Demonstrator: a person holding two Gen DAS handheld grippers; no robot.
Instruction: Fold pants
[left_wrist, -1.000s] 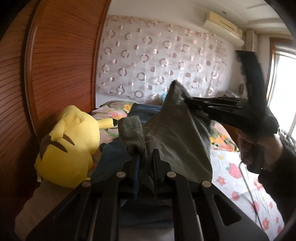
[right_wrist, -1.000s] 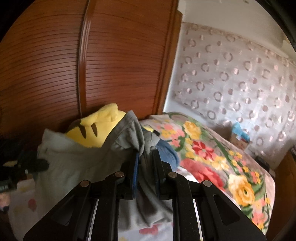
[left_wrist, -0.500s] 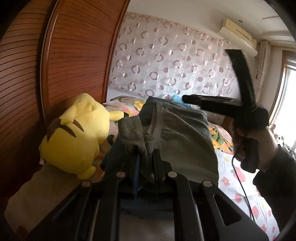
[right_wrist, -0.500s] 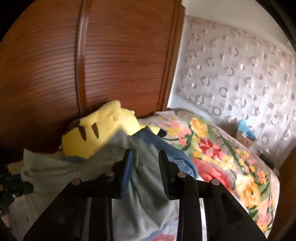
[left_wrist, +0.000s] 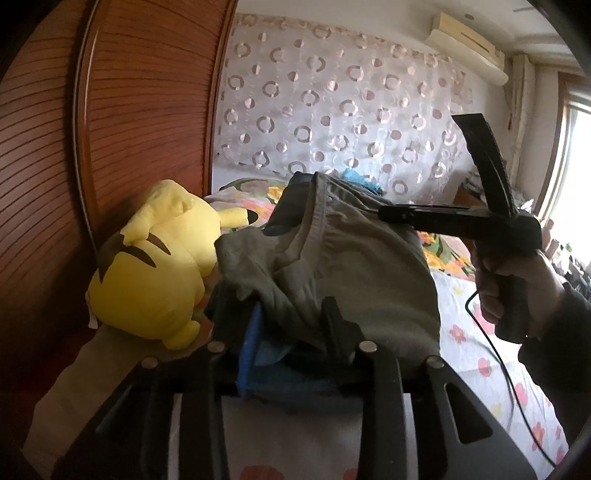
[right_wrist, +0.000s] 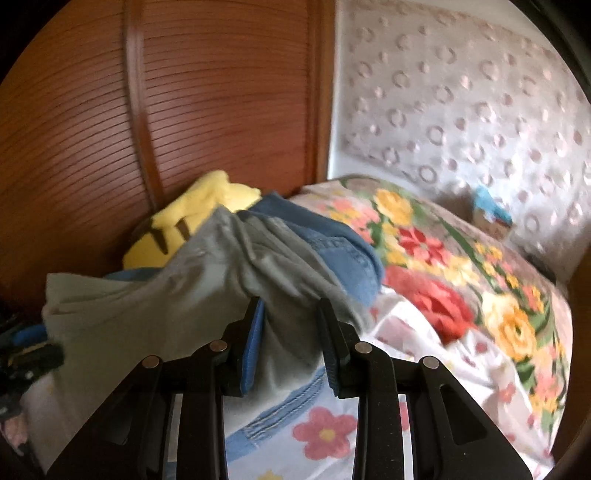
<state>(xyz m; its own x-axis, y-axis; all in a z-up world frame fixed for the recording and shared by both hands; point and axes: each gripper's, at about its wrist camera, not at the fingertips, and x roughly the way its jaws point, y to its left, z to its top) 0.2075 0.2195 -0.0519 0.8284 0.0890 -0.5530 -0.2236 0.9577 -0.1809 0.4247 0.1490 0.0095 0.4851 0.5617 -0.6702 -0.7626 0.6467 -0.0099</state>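
Observation:
Grey-green pants lie folded on a pile of blue jeans on the bed. My left gripper sits at their near left corner; its jaws are opening, with a bunched fold of the cloth loose between the pads. In the right wrist view the pants drape across the jeans, and my right gripper stands open with cloth lying between its fingers. A person's hand holds the right gripper over the pants' far right corner. The left gripper shows at the left edge.
A yellow plush toy leans on the slatted wooden wardrobe just left of the pile. A floral quilt covers the far bed, and a flowered sheet lies to the right. A black cable hangs from the right gripper.
The pants, held up taut a second ago, have been lowered onto the jeans. The right jaws opened first and let go; the left jaws have now parted too.

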